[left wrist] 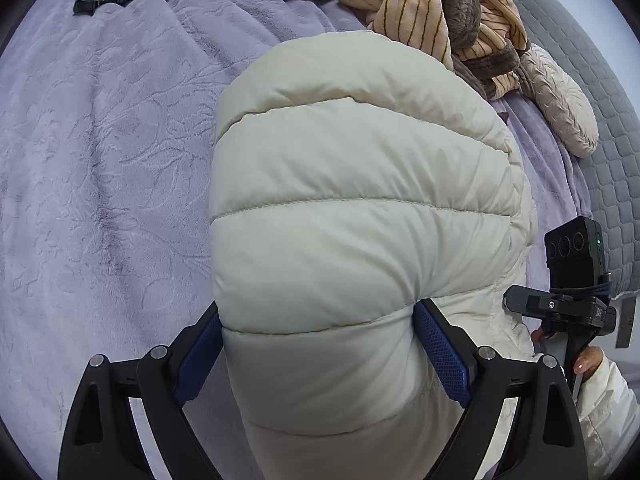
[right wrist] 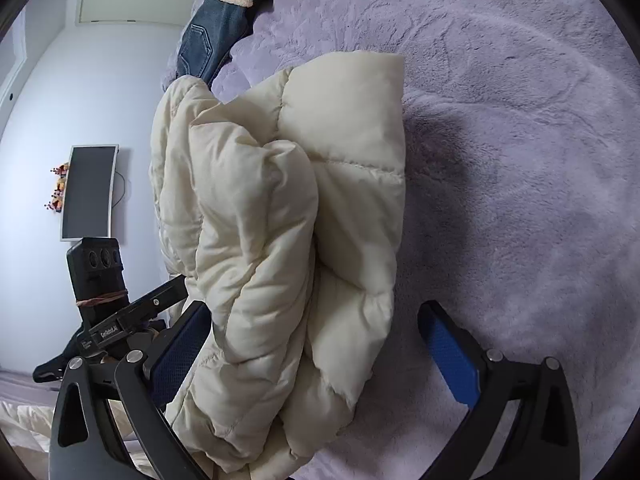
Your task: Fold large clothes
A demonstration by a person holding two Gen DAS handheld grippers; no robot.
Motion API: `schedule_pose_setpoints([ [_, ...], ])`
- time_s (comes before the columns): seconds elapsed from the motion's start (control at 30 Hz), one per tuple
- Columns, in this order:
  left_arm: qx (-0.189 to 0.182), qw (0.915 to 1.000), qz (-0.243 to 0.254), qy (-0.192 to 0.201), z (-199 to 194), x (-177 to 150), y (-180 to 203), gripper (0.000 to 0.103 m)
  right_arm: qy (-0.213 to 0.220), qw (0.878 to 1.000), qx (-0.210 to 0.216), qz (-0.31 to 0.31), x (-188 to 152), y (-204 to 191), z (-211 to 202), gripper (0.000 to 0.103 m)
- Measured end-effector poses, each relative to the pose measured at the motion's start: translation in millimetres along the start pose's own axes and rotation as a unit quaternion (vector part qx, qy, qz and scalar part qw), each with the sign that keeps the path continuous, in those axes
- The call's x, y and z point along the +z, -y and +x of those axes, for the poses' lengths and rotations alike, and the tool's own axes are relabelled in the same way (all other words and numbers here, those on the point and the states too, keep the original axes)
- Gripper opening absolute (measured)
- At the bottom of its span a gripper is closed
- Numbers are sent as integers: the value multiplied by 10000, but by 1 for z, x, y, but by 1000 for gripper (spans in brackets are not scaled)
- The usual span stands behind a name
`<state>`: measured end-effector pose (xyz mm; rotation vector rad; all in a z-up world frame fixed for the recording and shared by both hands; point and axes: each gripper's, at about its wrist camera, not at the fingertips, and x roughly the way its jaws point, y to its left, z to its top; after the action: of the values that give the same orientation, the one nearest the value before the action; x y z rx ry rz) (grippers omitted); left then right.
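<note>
Lilac plush blanket (right wrist: pixel 520 160), white wall (right wrist: pixel 80 80), monitor (right wrist: pixel 88 192)

Black forked left gripper (left wrist: pixel 320 360) and right gripper (right wrist: pixel 316 364), blue textured pads, silver screws, cream quilted sleeve (left wrist: pixel 608 412)

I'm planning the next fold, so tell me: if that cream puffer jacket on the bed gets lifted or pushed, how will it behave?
The cream puffer jacket is probably floppy: it slumps in soft, bulging folds on the purple blanket. It likely springs back and unfolds, since its quilted sections look thickly puffed. Its smooth shell may slip between the pads of the left hand-held gripper, which sit at its sides.
</note>
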<state>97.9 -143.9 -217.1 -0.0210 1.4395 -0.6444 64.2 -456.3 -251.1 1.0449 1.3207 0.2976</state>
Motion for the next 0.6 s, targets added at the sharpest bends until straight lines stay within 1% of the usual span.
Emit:
schedule_pose_setpoints([
  [0.03, 5, 10000, 7, 5, 0, 0, 0, 95, -32, 10000, 24, 23, 2, 1, 3, 103],
  [0.3, -16, 10000, -14, 20, 4, 0, -4, 95, -179, 9992, 344, 108, 14, 0, 30, 103],
  [0.37, -7, 10000, -25, 23, 7, 2, -4, 99, -184, 9988, 419, 156, 16, 2, 35, 103],
  [0.47, 17, 10000, -9, 30, 12, 3, -1, 101, -152, 9982, 523, 249, 18, 4, 40, 103],
  [0.6, 72, 10000, 41, 19, 15, 6, 5, 101, -98, 9978, 562, 335, 16, 6, 42, 103],
])
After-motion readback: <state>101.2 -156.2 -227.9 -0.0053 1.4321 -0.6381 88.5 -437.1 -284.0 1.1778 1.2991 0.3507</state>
